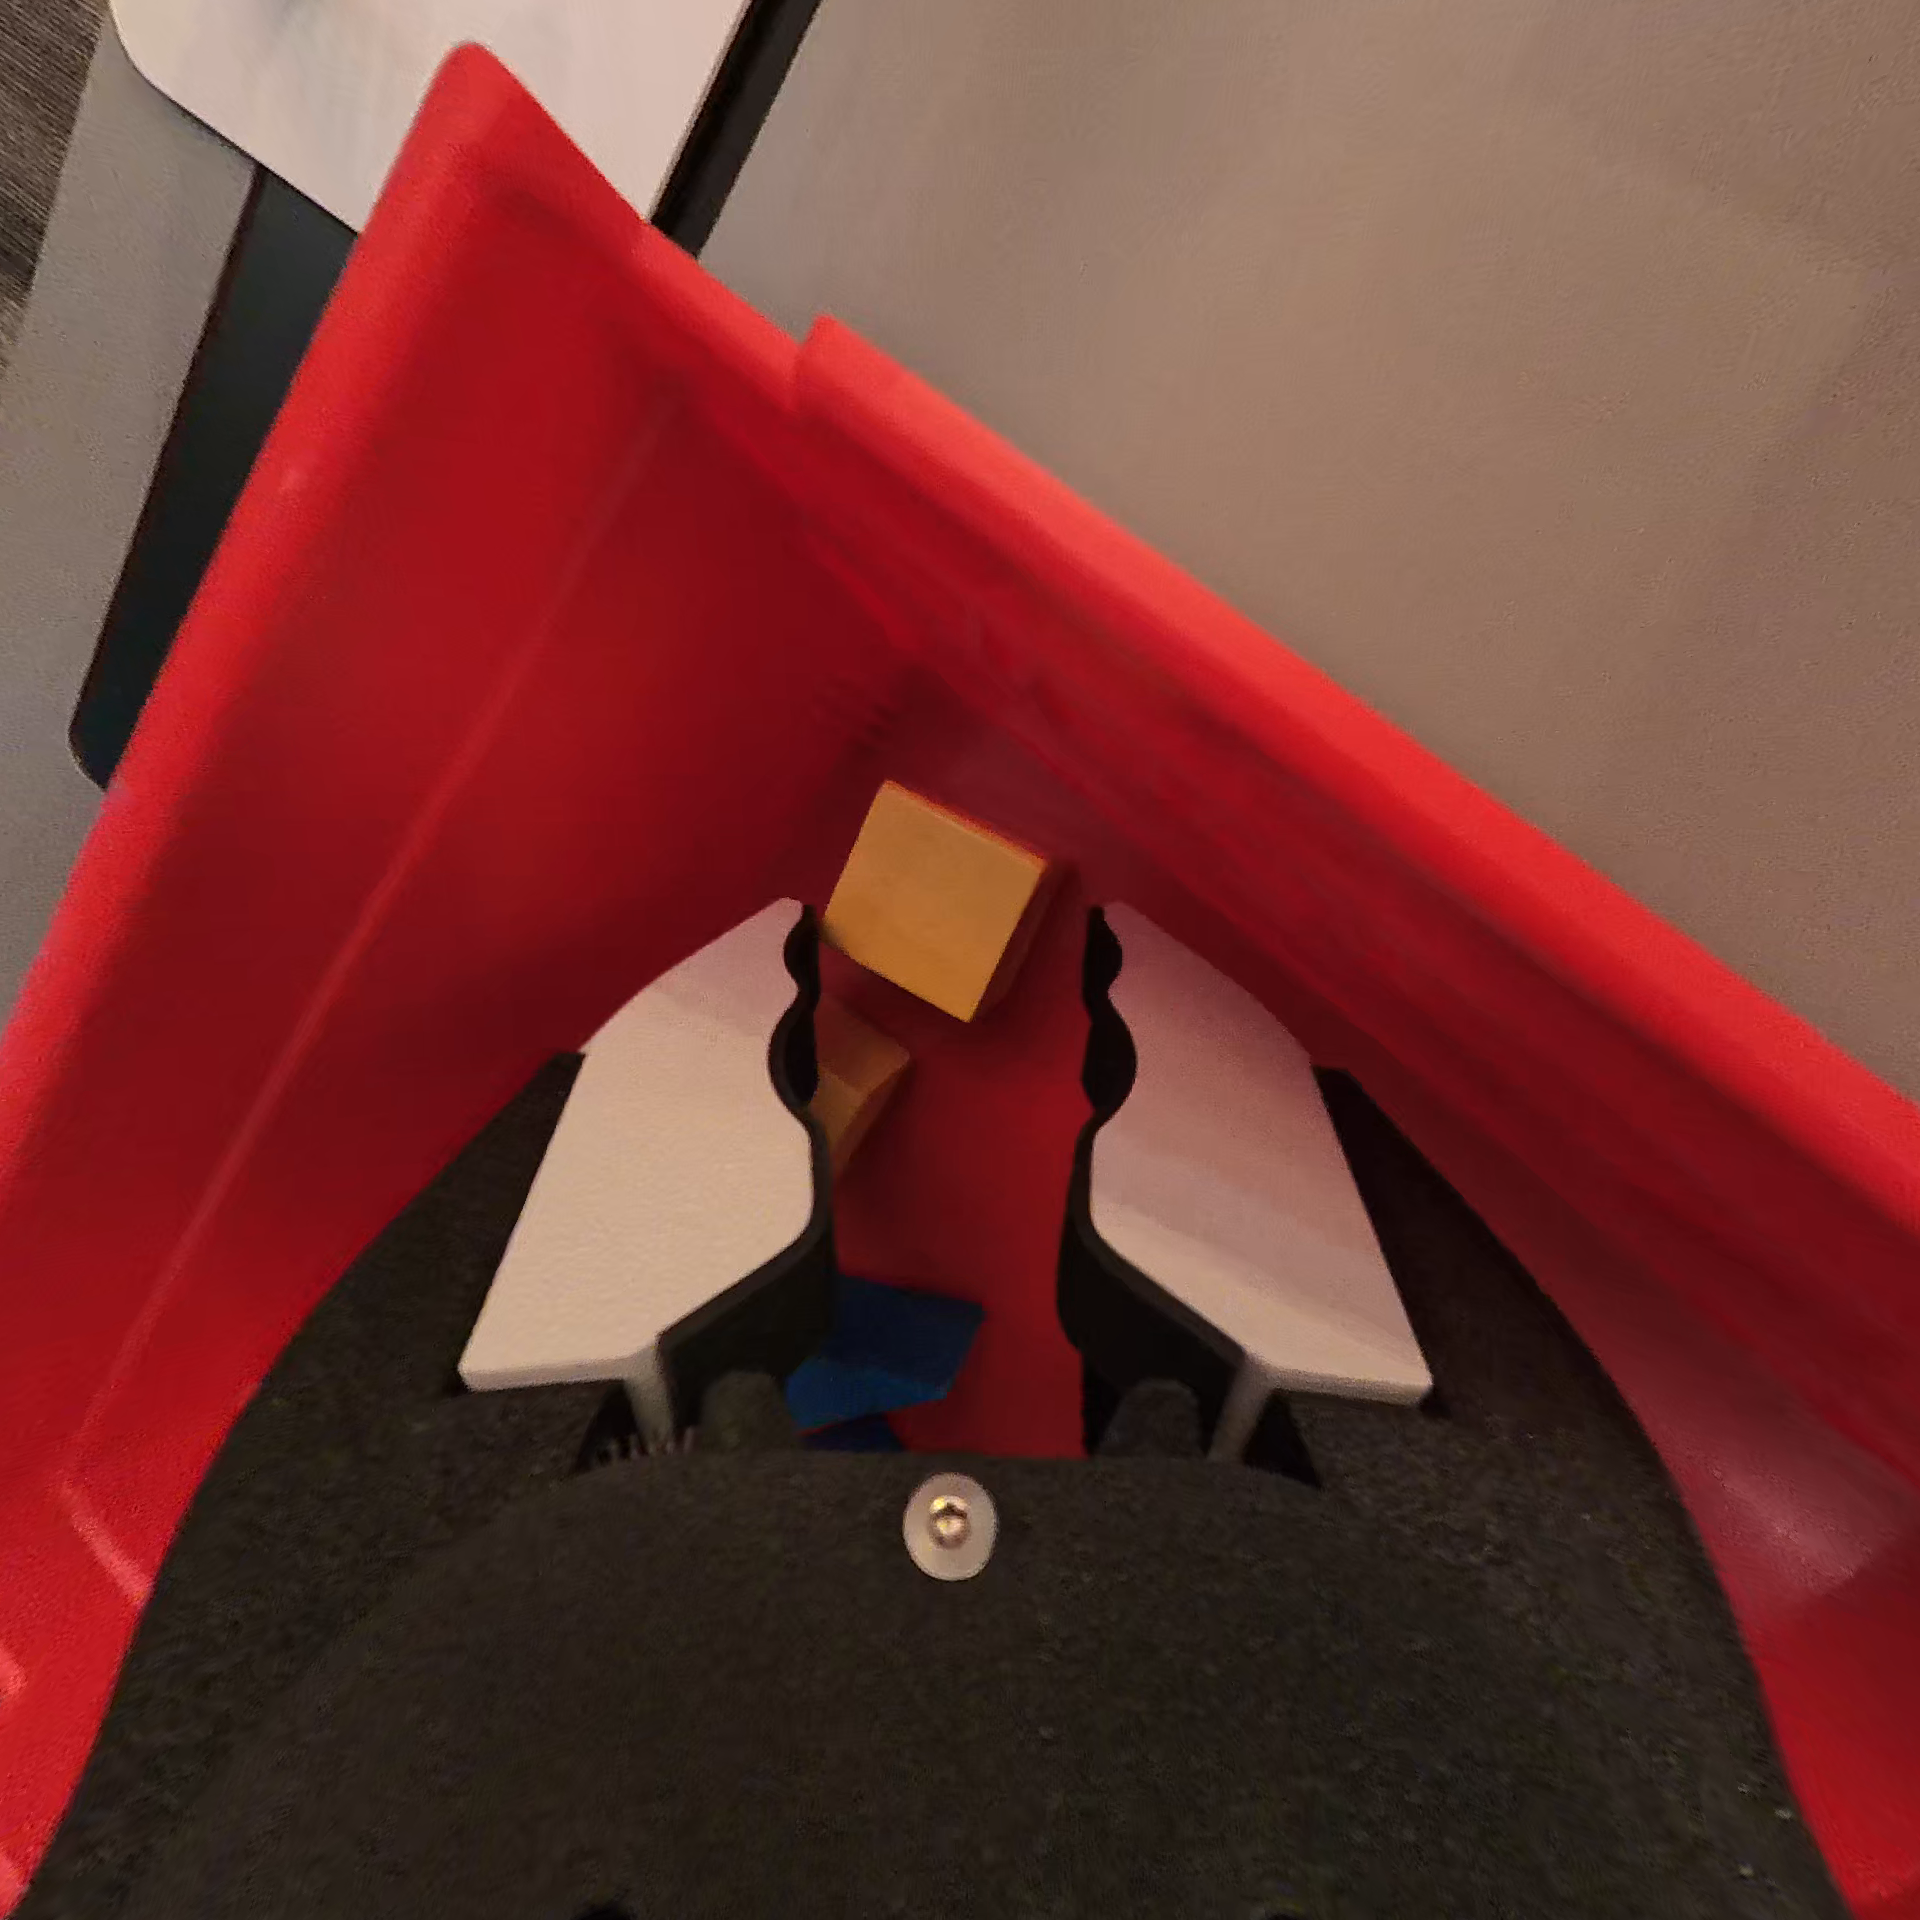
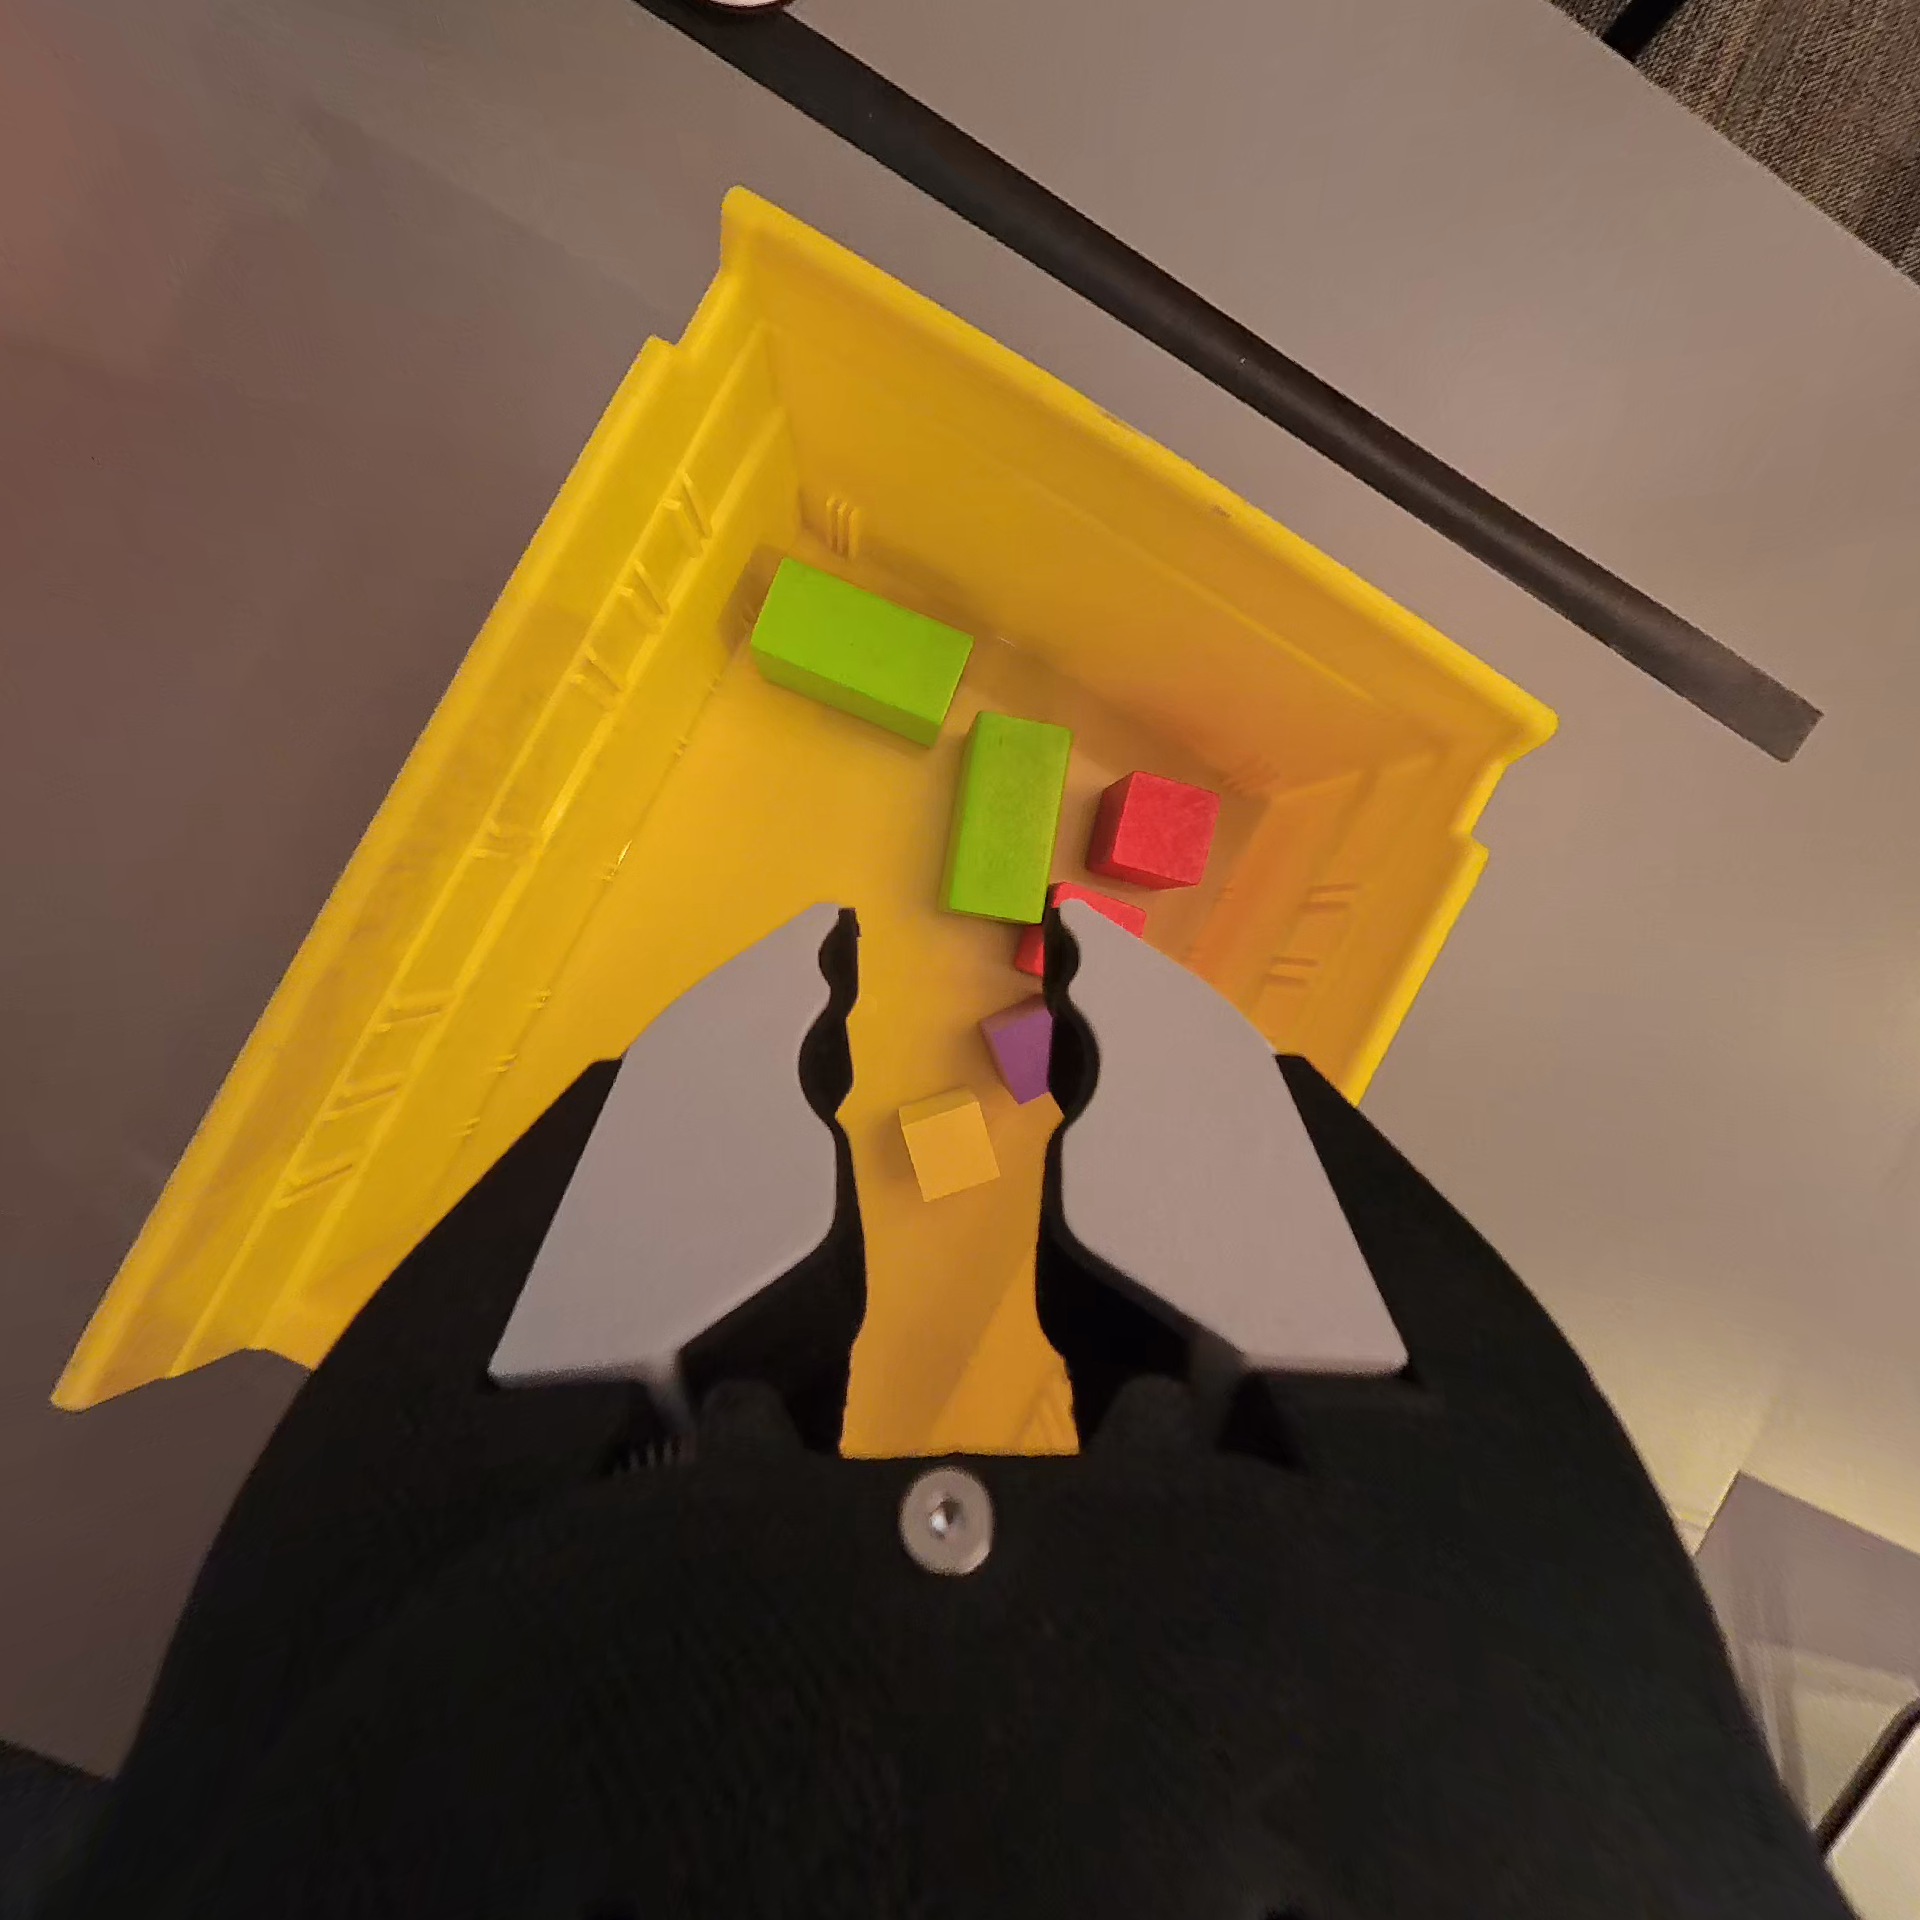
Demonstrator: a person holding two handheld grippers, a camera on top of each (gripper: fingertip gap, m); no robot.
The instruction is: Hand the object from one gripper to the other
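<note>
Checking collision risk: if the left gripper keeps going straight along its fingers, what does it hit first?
Most likely the yellow block, which sits just past the open left gripper fingertips, in the red bin corner. Depth is unclear; behind it is the bin wall.

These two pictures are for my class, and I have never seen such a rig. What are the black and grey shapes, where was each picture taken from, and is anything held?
Each picture comes from a camera on a hand-held two-finger gripper, looking forward along its fingers. The left gripper is open inside a red bin, near a yellow block; a blue block lies lower down. The right gripper is open over a yellow bin on a grey table, holding green blocks, red, purple and yellow ones. Nothing is gripped.
</note>
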